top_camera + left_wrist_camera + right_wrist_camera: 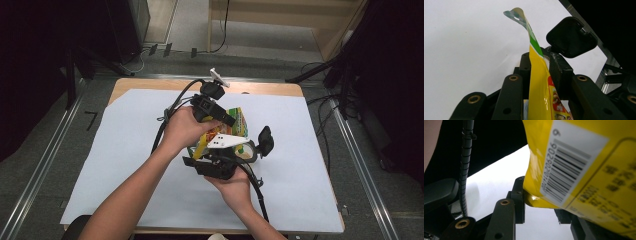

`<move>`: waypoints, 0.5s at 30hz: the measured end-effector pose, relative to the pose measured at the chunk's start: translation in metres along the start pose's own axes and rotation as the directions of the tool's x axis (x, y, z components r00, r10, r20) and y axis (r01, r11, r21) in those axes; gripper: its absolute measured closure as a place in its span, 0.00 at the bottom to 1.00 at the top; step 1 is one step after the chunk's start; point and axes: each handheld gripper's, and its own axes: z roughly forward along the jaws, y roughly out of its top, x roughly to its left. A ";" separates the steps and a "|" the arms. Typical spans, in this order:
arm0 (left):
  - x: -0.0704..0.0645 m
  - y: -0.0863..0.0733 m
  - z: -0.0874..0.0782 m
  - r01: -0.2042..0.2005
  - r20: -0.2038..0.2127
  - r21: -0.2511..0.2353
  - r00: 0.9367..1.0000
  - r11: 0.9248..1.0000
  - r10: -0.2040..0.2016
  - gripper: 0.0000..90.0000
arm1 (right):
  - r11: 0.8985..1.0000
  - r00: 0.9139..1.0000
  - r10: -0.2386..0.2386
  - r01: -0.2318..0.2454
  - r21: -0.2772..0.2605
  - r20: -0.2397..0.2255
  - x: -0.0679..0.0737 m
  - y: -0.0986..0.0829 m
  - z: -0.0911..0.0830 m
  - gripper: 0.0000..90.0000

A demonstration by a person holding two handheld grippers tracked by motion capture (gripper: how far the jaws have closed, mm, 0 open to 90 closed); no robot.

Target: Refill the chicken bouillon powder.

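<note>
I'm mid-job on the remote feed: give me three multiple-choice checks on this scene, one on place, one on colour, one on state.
1. Where is the snack bag?
A. Lying flat at the table's far left corner
B. Held up between the two grippers over the white sheet
C. On the floor beside the table

2. What is the bag's main colour?
A. Yellow
B. Blue
C. Black

3. How does the left gripper stand?
A. Wide open, nothing in it
B. Shut on a cable
C. Shut on the bag's edge

Answers:
1 B, the high view shows the bag between both hands above the sheet.
2 A, yellow film shows in both gripper views, with a barcode on it.
3 C, in the left gripper view its jaws pinch the bag edge-on; the right gripper also clamps a lower corner.
</note>
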 end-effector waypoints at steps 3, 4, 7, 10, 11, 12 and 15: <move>-0.001 0.000 0.000 -0.006 0.000 0.002 1.000 1.000 0.006 0.81 | 1.000 1.000 -0.001 0.001 -0.002 0.002 0.000 0.000 0.000 0.74; -0.001 0.000 -0.001 -0.007 -0.003 0.001 1.000 1.000 0.007 0.81 | 1.000 1.000 -0.002 0.002 -0.002 0.003 0.000 0.000 0.000 0.74; -0.001 0.000 -0.001 -0.008 -0.004 0.001 1.000 1.000 0.008 0.81 | 1.000 1.000 -0.001 0.001 -0.003 0.005 0.001 0.000 0.000 0.74; -0.001 0.000 0.000 -0.007 -0.003 0.001 1.000 1.000 0.007 0.81 | 1.000 1.000 -0.003 0.003 -0.003 0.004 0.001 0.000 0.000 0.75; -0.002 0.000 0.000 -0.007 -0.004 0.000 1.000 1.000 0.007 0.81 | 1.000 1.000 -0.003 0.003 -0.003 0.004 0.001 0.000 0.000 0.74; -0.002 0.000 0.000 -0.007 -0.003 0.000 1.000 1.000 0.007 0.81 | 1.000 1.000 -0.003 0.003 -0.003 0.005 0.001 0.000 0.000 0.74; -0.002 0.000 0.000 -0.005 -0.002 -0.002 1.000 1.000 0.005 0.81 | 1.000 1.000 -0.002 0.002 -0.004 0.006 0.001 -0.001 0.000 0.74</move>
